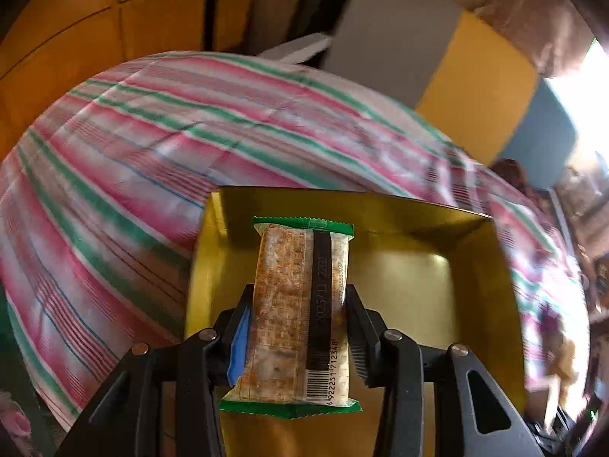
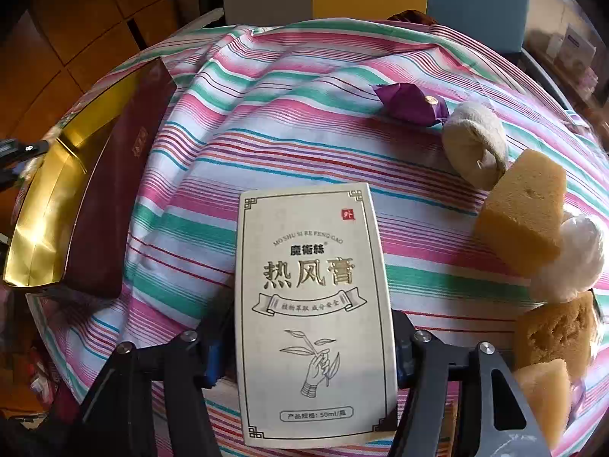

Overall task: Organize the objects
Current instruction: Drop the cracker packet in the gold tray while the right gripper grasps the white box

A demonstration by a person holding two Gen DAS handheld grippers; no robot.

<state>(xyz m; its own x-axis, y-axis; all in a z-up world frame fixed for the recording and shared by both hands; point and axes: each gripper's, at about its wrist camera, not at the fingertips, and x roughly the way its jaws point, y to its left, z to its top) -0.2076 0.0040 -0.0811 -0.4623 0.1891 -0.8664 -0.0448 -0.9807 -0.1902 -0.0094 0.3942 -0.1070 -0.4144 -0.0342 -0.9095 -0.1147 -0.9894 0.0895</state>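
My left gripper [image 1: 298,304] is shut on a green-edged snack bar packet [image 1: 300,312] and holds it over the open gold-lined box [image 1: 483,289]. My right gripper [image 2: 314,327] is shut on a white carton with Chinese print [image 2: 312,312] above the striped cloth. In the right wrist view the gold-lined box [image 2: 49,209] with dark red outer walls sits at the left. A purple wrapped candy [image 2: 411,104], a rolled beige sock [image 2: 475,148], yellow sponge pieces [image 2: 521,213] and a white plastic wad [image 2: 574,255] lie at the right.
A pink, green and white striped cloth [image 2: 289,122] covers the table. Brown sponge chunks [image 2: 555,335] sit at the right edge. Grey, yellow and blue panels [image 1: 468,72] stand behind the table, and wooden cabinets [image 1: 114,19] are at the far left.
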